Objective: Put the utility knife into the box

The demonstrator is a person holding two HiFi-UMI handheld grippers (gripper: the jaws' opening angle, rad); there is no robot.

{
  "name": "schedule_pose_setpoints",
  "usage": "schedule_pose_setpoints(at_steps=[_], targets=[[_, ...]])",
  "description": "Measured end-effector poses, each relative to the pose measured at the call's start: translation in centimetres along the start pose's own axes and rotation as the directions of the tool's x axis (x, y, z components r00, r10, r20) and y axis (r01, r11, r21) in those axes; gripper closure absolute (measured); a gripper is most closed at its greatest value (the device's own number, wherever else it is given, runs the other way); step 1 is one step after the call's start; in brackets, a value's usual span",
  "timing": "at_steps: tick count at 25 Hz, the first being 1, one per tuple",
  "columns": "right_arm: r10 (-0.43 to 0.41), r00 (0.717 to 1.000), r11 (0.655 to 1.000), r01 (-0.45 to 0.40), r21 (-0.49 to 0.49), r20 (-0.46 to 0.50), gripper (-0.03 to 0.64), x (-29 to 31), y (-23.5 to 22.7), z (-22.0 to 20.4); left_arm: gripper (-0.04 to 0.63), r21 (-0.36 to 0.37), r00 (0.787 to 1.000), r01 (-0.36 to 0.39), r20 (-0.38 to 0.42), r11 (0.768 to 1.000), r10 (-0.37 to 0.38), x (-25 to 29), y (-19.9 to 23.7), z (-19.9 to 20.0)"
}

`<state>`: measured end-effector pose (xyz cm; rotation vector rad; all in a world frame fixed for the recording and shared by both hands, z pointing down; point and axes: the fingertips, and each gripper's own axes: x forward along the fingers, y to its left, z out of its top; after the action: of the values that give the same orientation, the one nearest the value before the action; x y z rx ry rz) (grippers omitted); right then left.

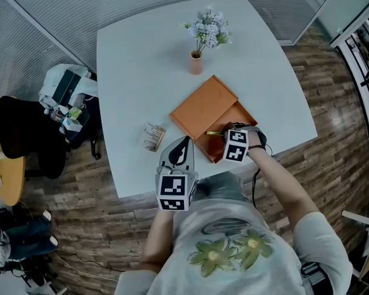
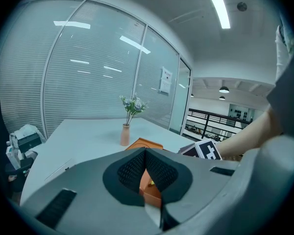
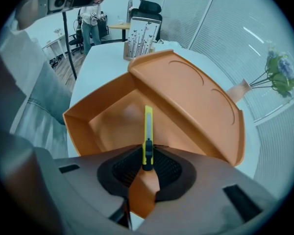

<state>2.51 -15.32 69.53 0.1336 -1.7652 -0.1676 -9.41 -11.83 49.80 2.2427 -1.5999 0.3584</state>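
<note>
A white desk (image 1: pixel 141 72) carries one orange box (image 3: pixel 112 121) with its lid thrown open, one vase of flowers (image 1: pixel 197 62) and one small packet (image 1: pixel 154 136). There are two grippers. The right gripper (image 3: pixel 147 163) hangs at the open box, its fingers (image 3: pixel 166 169) pinched on the one yellow utility knife (image 3: pixel 148 126). The knife's long axis points straight out ahead of them, over the box floor. The left gripper (image 2: pixel 146 153), farther from the box, has fingers (image 2: pixel 130 170) that seem closed on nothing.
</note>
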Motion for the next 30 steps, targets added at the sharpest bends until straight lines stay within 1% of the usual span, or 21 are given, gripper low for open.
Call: schedule_pose_setpoints(at_steps=[12, 16, 25, 30], targets=[[0.038, 0.999, 0.999, -0.038, -0.009, -0.015, 0.543, 0.76, 0.28, -0.16, 0.595, -0.013, 1.000, -0.012, -0.012, 1.000, 0.011, 0.01, 0.19, -0.42], [0.048, 0.999, 0.999, -0.048, 0.012, -0.004, 0.541, 0.92, 0.21, -0.15, 0.595, -0.014, 1.000, -0.016, -0.019, 1.000, 0.016, 0.00, 0.43, -0.73], [0.059, 0.998, 0.997, -0.059, 0.050, 0.015, 0.537, 0.97, 0.17, -0.27, 0.595, 0.016, 1.000, -0.016, -0.024, 1.000, 0.017, -0.08, 0.24, -0.65], [0.085, 0.996, 0.993, -0.087, 0.086, 0.031, 0.486, 0.78, -0.13, -0.24, 0.595, 0.028, 1.000, -0.015, -0.018, 0.999, 0.016, -0.13, 0.14, -0.35]])
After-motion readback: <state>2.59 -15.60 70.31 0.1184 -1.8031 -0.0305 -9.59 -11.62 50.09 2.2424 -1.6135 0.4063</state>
